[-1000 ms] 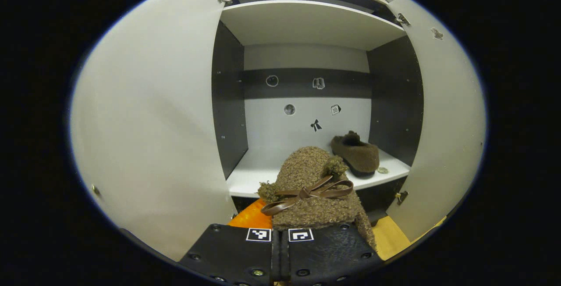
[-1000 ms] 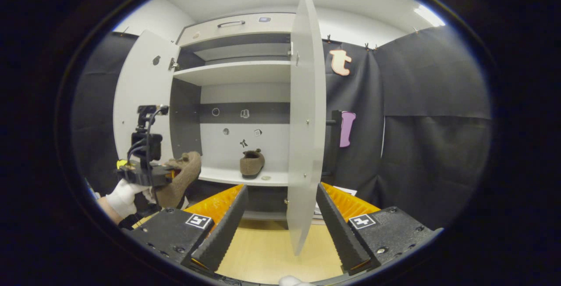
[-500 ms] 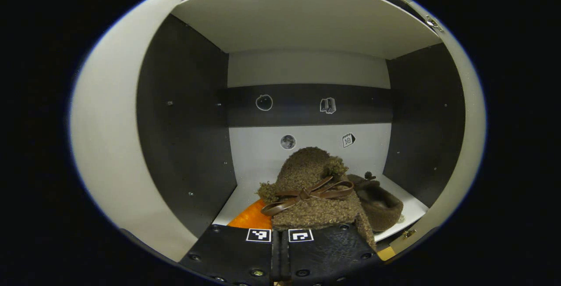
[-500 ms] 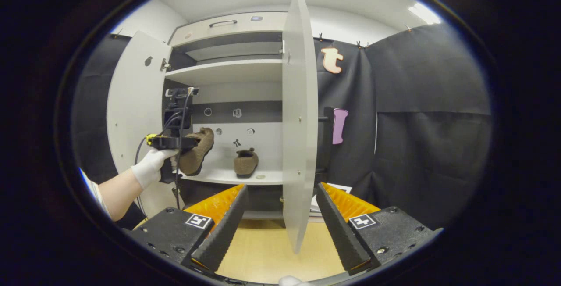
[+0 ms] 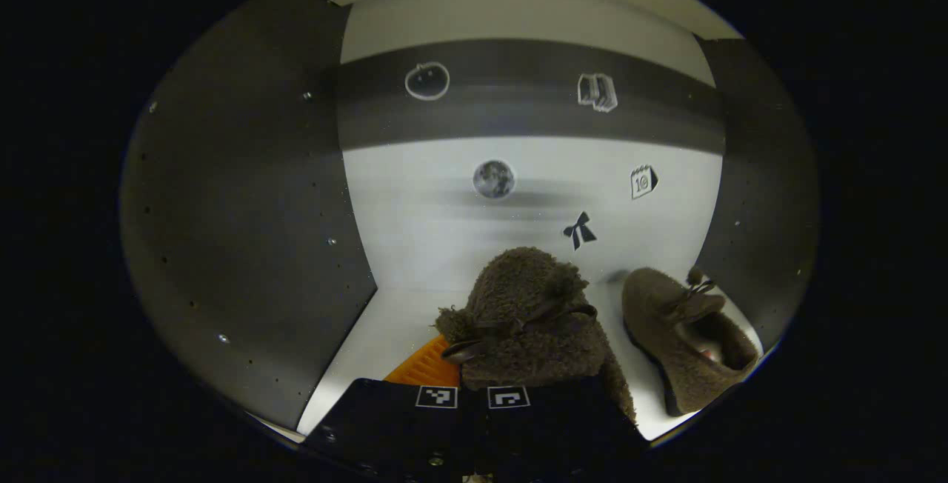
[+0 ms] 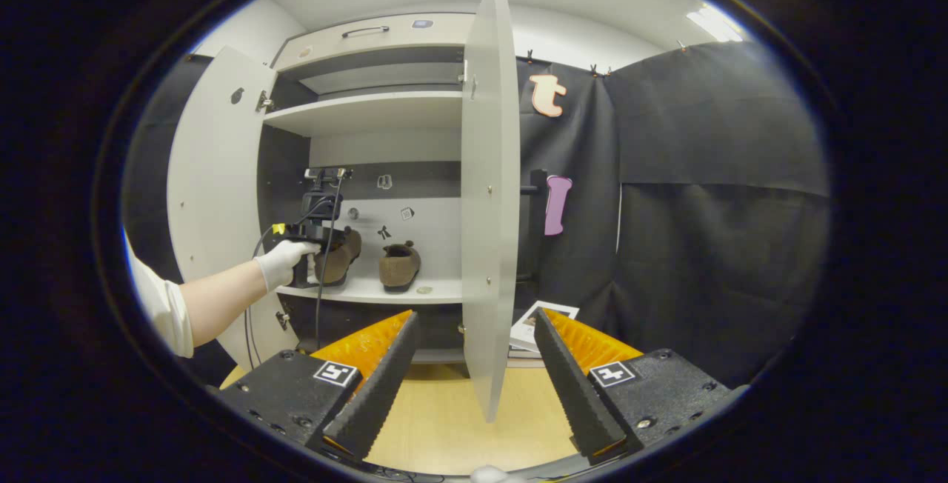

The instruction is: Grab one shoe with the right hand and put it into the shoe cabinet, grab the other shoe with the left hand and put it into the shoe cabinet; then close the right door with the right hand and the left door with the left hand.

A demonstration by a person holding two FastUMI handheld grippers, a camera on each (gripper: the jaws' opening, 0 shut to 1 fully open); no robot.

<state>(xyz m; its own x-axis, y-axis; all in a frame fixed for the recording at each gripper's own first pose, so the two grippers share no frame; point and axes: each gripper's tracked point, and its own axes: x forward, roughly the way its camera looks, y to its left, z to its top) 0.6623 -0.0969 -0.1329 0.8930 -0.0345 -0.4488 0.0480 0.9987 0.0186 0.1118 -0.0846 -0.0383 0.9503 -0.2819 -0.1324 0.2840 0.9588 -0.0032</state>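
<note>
Inside the shoe cabinet (image 6: 363,109), on its lower shelf (image 5: 392,320), the left gripper (image 5: 472,398) has its jaws pressed together on the heel end of a fuzzy brown shoe (image 5: 529,320), whose long axis runs away from the camera, toe toward the back wall. The left gripper view gives detail the other lacks: a brown bow on that shoe, and the second shoe (image 5: 685,338) lying to its right on the shelf, toe also toward the back, opening facing up. The right gripper view shows the wider scene instead: a gloved hand (image 6: 284,261) holding the left gripper (image 6: 326,235) at the shelf, the held shoe (image 6: 339,255) beside the second shoe (image 6: 400,264), the left door (image 6: 211,194) and right door (image 6: 485,194) both open. The right gripper (image 6: 474,364) hangs in front of the cabinet, jaws wide apart and empty, the right door's edge between them.
</note>
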